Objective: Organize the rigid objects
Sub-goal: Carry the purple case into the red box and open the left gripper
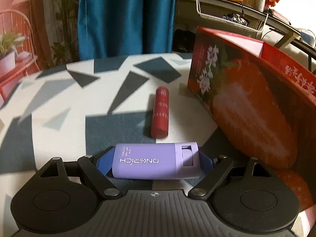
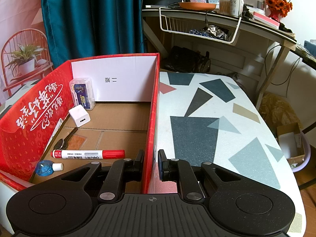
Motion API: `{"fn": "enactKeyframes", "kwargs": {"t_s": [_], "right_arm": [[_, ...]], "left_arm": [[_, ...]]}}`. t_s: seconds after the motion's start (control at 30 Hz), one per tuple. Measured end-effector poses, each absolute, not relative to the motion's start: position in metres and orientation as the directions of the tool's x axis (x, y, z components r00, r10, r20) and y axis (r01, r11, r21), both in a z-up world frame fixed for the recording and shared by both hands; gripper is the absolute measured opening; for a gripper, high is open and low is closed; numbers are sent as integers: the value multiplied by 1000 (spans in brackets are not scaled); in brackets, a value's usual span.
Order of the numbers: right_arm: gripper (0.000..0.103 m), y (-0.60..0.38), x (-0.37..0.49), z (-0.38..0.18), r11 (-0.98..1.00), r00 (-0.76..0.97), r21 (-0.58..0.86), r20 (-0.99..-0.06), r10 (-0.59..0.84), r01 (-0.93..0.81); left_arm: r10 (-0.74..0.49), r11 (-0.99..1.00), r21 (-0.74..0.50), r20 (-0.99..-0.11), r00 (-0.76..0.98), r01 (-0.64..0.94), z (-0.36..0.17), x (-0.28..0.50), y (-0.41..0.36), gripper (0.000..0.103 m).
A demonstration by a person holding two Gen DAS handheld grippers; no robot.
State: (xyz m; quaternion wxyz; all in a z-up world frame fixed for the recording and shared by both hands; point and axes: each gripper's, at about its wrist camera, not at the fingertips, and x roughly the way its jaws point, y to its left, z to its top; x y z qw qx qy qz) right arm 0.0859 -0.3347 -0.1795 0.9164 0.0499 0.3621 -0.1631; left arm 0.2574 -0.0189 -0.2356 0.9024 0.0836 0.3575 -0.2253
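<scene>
My left gripper [image 1: 155,162] is shut on a purple plastic case [image 1: 155,161], which lies crosswise between its blue pads above the patterned table [image 1: 59,108]. Just beyond it a red cylinder [image 1: 160,112] lies on the table. The red strawberry box [image 1: 246,98] stands to the right of both. In the right wrist view my right gripper [image 2: 151,165] is shut on the box's right wall [image 2: 153,118], one finger inside, one outside. Inside the box lie a red marker [image 2: 87,154], a white charger [image 2: 79,115], a blue bottle [image 2: 46,168], a clear card case [image 2: 83,93] and a dark key [image 2: 63,141].
A desk [image 2: 217,17] with a wire basket [image 2: 199,29], bottles and orange flowers stands behind the table. A teal curtain [image 2: 90,19] hangs at the back. The table's right edge [image 2: 276,138] drops off toward a box on the floor.
</scene>
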Motion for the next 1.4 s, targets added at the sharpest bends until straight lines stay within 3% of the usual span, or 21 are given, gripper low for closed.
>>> {"fn": "enactKeyframes", "kwargs": {"t_s": [0.37, 0.57, 0.9, 1.4], "right_arm": [[13, -335, 88, -180, 942, 679, -27, -686, -261, 334], [13, -335, 88, -180, 942, 679, -27, -686, -260, 334], [13, -334, 87, -180, 942, 678, -29, -687, -261, 333], [13, -334, 88, -180, 942, 676, -29, -689, -260, 333]], "left_arm": [[-490, 785, 70, -539, 685, 616, -151, 259, -66, 88], [-566, 715, 96, -500, 655, 692, -135, 245, -99, 88], [-625, 583, 179, -524, 578, 793, -145, 226, -135, 88], [-593, 467, 244, -626, 506, 850, -178, 226, -160, 88]]}}
